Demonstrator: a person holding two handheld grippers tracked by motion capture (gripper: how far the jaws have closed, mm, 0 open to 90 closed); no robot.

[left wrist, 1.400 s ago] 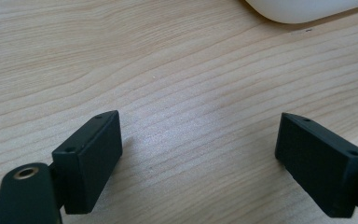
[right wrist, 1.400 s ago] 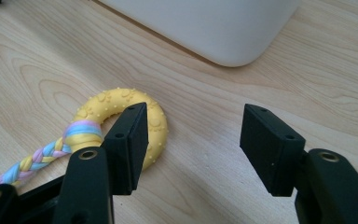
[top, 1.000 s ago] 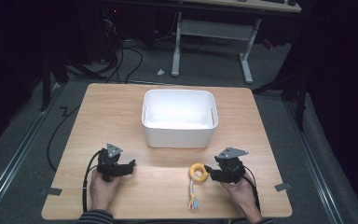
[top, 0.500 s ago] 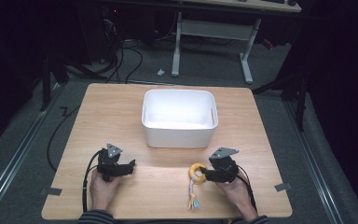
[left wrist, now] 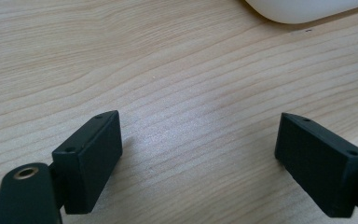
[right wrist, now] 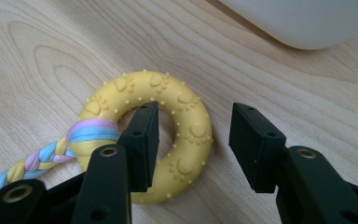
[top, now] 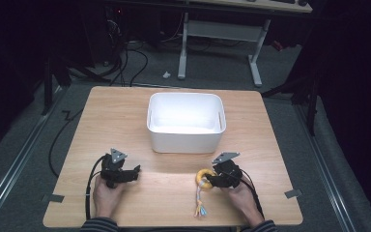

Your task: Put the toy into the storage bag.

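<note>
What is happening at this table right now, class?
A person holds a tool in each hand at a wooden table. The right tool is open, with one jaw inside the hole of a yellow ring and the other outside it, so a squeeze would likely grip the ring's side. A braided rope is tied to the ring. The left tool is open over bare wood. A white bin stands beyond them.

Ring toy (top: 205, 177) before bin (top: 185, 123), right
</note>
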